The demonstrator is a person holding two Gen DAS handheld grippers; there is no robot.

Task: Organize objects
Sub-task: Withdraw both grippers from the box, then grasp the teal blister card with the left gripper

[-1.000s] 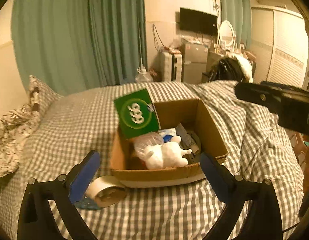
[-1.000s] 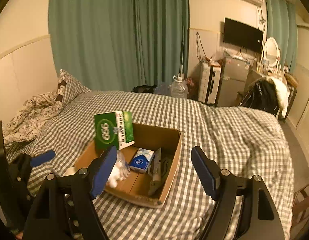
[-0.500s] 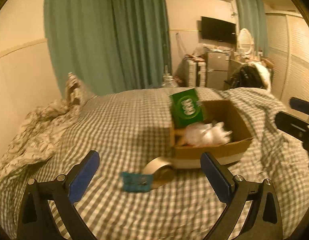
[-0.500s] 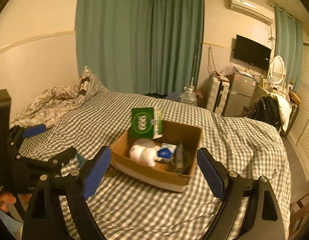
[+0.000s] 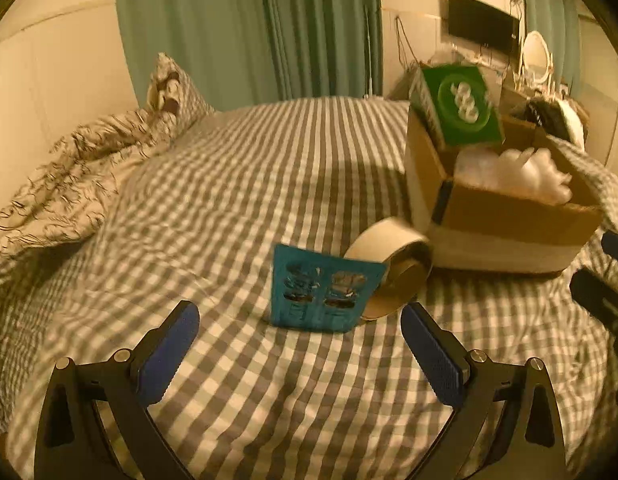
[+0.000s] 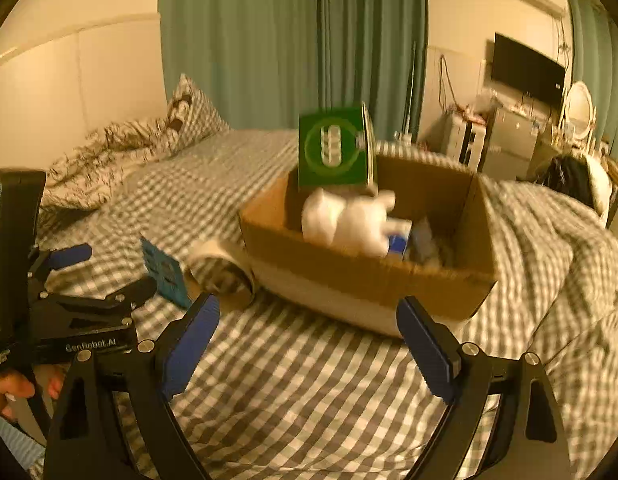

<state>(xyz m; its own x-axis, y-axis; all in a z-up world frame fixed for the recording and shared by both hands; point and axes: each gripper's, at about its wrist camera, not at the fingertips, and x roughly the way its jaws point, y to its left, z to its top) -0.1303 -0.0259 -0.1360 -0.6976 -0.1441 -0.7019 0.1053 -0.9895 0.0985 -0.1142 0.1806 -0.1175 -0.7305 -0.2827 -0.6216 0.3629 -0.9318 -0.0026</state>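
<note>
A cardboard box point(image 5: 505, 208) point(image 6: 361, 276) stands on the checked bed. It holds a green carton point(image 5: 459, 106) point(image 6: 335, 152), a white plush toy point(image 5: 517, 172) point(image 6: 345, 220) and small blue items. A teal card point(image 5: 323, 292) point(image 6: 165, 272) leans on a tape roll point(image 5: 393, 266) point(image 6: 225, 268) just left of the box. My left gripper point(image 5: 299, 354) is open and empty, just short of the card; it also shows in the right wrist view point(image 6: 105, 272). My right gripper point(image 6: 307, 344) is open and empty in front of the box.
A rumpled patterned duvet point(image 5: 57, 188) and a pillow point(image 5: 169, 92) lie at the left. Green curtains point(image 6: 293, 40) hang behind the bed. A cabinet, TV point(image 6: 527, 68) and mirror stand at the far right.
Both grippers have moved left and lower toward the bed. The card and tape roll now lie between my left fingers' line of sight; the box has shifted right in the left view.
</note>
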